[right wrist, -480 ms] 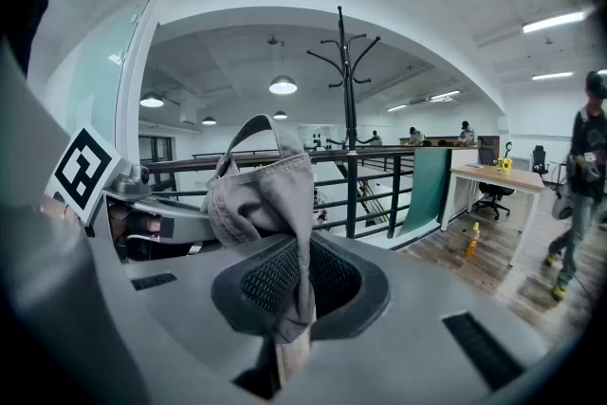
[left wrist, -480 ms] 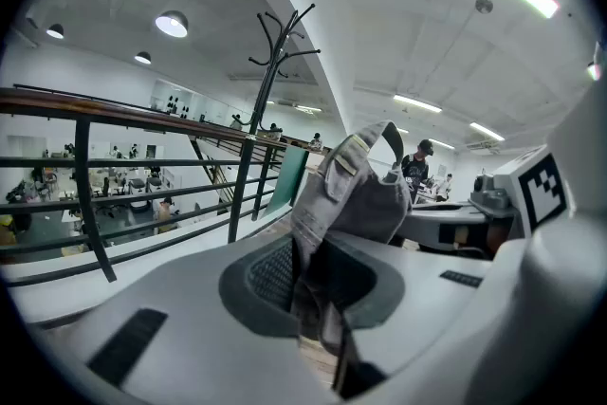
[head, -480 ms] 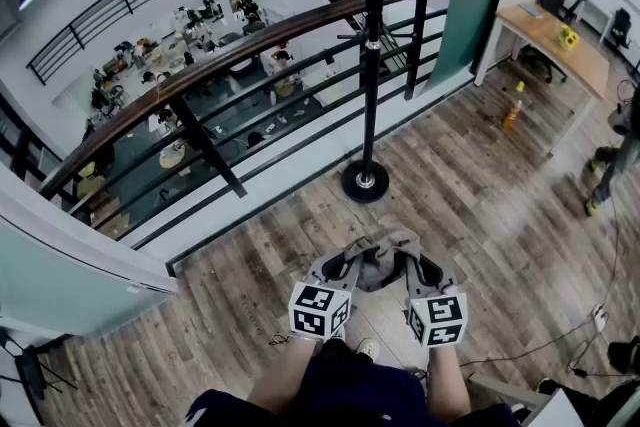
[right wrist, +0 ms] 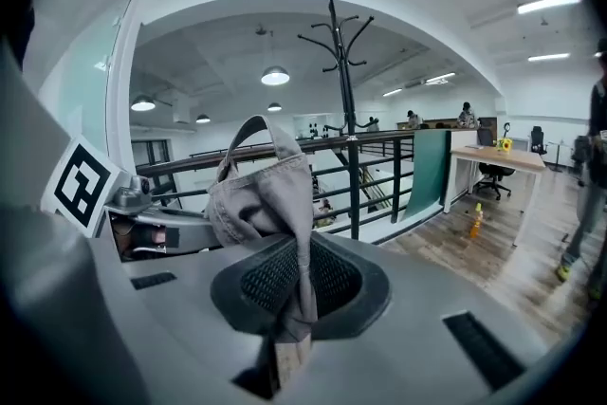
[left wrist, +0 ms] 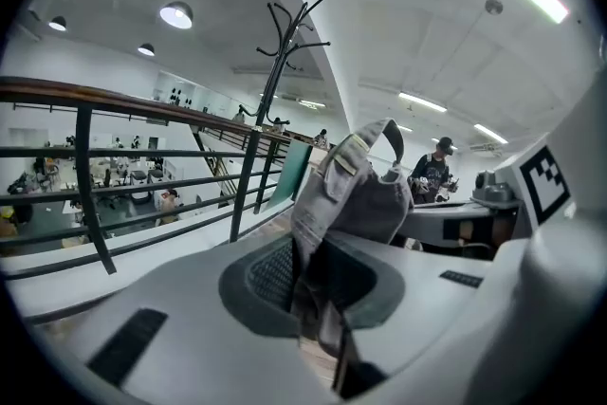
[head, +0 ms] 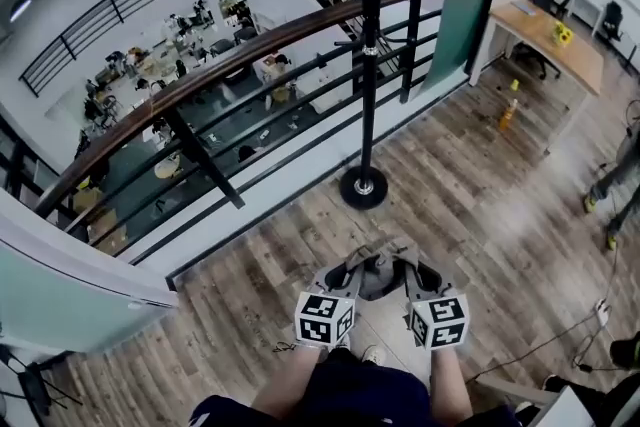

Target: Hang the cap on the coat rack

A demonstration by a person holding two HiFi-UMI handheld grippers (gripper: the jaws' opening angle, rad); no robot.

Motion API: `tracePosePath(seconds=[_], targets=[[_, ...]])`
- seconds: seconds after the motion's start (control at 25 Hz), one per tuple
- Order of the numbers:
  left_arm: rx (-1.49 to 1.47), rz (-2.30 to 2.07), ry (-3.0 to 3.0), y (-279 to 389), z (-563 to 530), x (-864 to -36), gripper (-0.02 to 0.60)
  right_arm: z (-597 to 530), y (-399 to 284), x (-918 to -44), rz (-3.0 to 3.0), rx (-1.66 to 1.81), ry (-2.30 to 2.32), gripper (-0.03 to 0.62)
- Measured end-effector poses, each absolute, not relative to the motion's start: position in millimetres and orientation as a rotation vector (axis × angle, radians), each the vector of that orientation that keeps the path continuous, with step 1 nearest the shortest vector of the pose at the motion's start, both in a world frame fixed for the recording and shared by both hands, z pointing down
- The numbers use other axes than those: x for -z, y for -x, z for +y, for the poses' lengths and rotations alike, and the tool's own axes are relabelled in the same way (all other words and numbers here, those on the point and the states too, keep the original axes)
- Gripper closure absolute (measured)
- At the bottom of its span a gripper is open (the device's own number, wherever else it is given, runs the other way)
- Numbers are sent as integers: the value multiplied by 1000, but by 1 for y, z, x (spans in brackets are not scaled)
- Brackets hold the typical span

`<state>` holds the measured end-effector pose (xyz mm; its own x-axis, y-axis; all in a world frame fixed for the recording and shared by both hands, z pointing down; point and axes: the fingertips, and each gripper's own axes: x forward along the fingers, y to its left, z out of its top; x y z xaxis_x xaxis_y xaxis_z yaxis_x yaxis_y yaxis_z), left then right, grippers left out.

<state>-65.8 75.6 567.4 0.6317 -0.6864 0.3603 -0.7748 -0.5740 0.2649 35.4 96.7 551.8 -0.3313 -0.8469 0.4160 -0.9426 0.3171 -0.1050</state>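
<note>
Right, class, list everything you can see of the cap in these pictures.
The cap is grey-beige, of soft washed-looking cloth with stitched seams and a strap loop at one end. It is crumpled and folded, slung between the left hand-held gripper and the right hand-held gripper, each shut on a pinch of its fabric. It is in the air above the wooden floor, short of the coat rack; only the grippers touch it.

Crumpled grey cap, upright coat rack
</note>
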Motion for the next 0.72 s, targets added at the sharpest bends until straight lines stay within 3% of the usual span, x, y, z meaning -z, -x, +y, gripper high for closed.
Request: tracePosePath(seconds=[0.72], targets=[[-381, -1149, -2514, 70, 18, -576, 532, 32, -23, -558, -2259, -420, -1650, 562]])
